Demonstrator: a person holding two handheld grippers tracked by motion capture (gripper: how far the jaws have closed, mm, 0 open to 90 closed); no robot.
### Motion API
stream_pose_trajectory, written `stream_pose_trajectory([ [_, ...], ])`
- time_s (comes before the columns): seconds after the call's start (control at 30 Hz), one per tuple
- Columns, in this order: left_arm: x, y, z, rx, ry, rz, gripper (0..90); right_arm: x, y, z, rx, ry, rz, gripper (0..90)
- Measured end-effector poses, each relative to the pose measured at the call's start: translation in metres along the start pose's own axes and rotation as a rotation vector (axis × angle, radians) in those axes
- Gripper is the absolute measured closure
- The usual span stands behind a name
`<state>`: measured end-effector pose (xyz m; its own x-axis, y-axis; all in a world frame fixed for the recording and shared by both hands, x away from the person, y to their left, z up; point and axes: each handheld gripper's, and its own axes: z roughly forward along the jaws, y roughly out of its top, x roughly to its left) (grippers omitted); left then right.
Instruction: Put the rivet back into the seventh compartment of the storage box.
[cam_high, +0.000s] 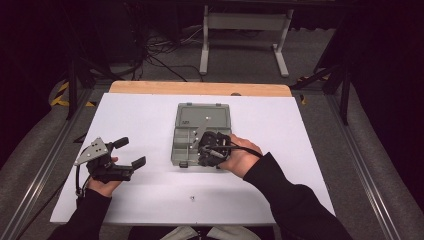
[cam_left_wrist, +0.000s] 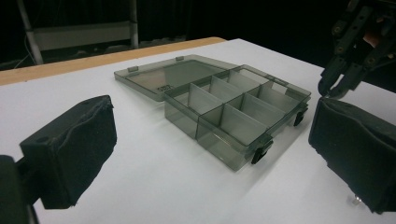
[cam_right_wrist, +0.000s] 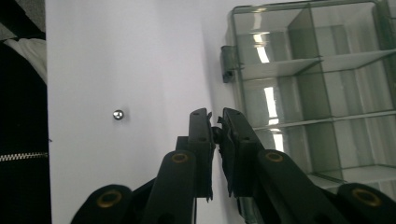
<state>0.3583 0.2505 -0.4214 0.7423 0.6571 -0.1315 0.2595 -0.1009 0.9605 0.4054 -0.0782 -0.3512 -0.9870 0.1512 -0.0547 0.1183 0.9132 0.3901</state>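
**Right tool pinched nearly shut at the organiser box**

Currently I have the right tool (cam_right_wrist: 215, 122) hanging over the near edge of the organiser box (cam_high: 200, 135), its jaws drawn almost together. In the right gripper view a small dark bit seems to sit between the tips, but I cannot tell what it is or whether it is truly gripped. From the high view the right hand (cam_high: 240, 157) sits at the box's near right corner, and the tool covers some of the compartments on that side.

The box lies open near the middle of the white worktop (cam_high: 135, 195), with its clear lid (cam_left_wrist: 163, 77) folded flat on the far side. Dividers split the tray into several compartments; those I can see in the left gripper view look bare. Two dark latches (cam_left_wrist: 261, 150) stick out from the front wall.

A small steel ball (cam_right_wrist: 118, 114) rests alone on the worktop, apart from the box, on the side nearer me.

My left tool (cam_high: 131, 153) is off to the left of the box, well apart from it, jaws spread wide with nothing between them. Its black pads (cam_left_wrist: 74, 154) frame the box in the left gripper view, where the right tool also shows at the upper right.
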Motion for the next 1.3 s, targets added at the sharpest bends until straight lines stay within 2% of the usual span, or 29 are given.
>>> stream_pose_trajectory([
  [0.57,0.000,0.000,0.000,-0.003,0.000,-0.002,1.4,-0.033,-0.002,-0.006,-0.006,-0.052,0.070,82.5],
  [0.8,0.000,0.000,0.000,0.000,0.001,-0.001,1.4,-0.044,-0.005,-0.004,0.002,-0.072,0.082,82.5],
  [1.03,0.000,0.000,0.000,-0.002,0.000,-0.002,1.5,-0.053,-0.007,0.000,0.007,-0.077,0.109,82.5],
  [1.3,0.001,0.000,0.000,-0.002,0.001,0.000,1.5,-0.059,-0.011,0.012,0.033,-0.077,0.119,82.5],
])
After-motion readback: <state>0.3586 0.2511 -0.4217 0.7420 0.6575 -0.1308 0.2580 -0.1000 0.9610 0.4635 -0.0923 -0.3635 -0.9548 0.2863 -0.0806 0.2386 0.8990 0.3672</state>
